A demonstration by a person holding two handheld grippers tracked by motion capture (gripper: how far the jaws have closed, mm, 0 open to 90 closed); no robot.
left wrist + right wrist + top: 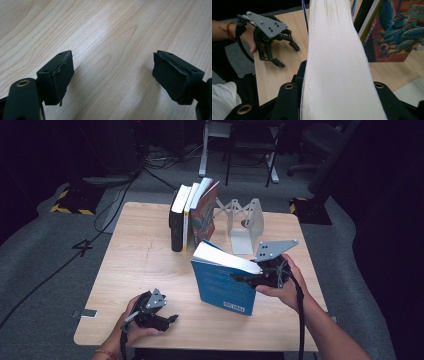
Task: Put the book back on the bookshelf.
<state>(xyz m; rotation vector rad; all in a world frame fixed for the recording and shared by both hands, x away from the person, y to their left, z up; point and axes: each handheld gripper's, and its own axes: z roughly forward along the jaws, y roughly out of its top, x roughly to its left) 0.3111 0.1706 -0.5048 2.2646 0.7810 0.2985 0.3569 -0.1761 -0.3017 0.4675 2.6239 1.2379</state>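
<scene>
In front of the row of upright books (192, 215) on the pale wooden surface (140, 265), the right gripper (250, 279) clamps the thick blue paperback book (225, 287), lifted but not yet shelved, while the left gripper (167, 320) rests open, empty.

My right gripper (337, 100) is clamping the book (337, 57) by its white page edge. Beyond it, my left gripper (287, 53) is hovering open-jawed over the table (282, 75), near an illustrated book cover (397, 32).
</scene>
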